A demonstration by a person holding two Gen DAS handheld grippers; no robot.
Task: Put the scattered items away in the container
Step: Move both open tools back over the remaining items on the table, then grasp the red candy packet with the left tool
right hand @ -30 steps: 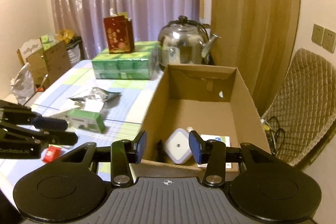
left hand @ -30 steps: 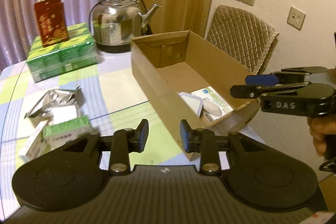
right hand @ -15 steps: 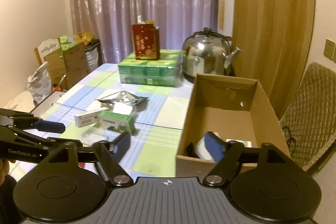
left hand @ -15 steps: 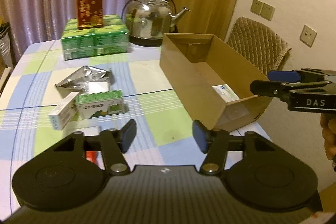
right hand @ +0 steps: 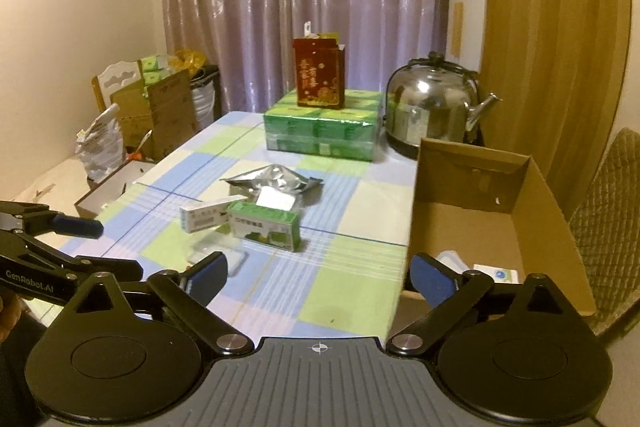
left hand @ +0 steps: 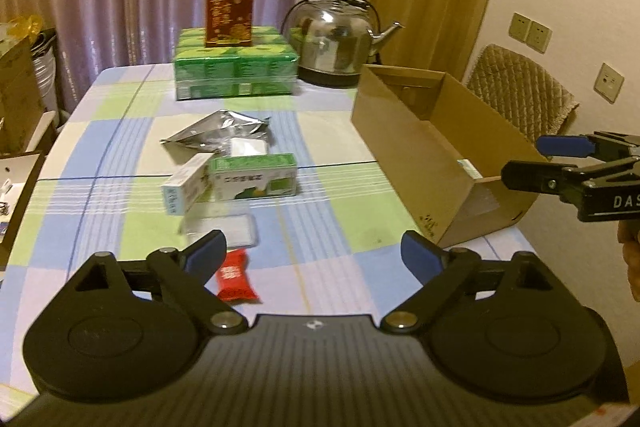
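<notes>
Both tongs were released and held nothing: the left tongs [left hand: 314,255] hovered low in the frame over a red packet [left hand: 235,277] and a clear flat pack [left hand: 224,229] on the checked bench [left hand: 340,195]. The right tongs [right hand: 320,273] gaped likewise. At centre lay a green box [left hand: 254,181], a white box [left hand: 186,189] and a foil pouch [left hand: 216,135]. The cardboard box [left hand: 416,163] sat at right.

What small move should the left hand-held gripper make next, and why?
Probably ease the left hand-held gripper down onto the small red wrapped packet. Its jaws are wide open and empty, that packet lies nearest its left finger, and loose items remain outside the brown cardboard box.
</notes>
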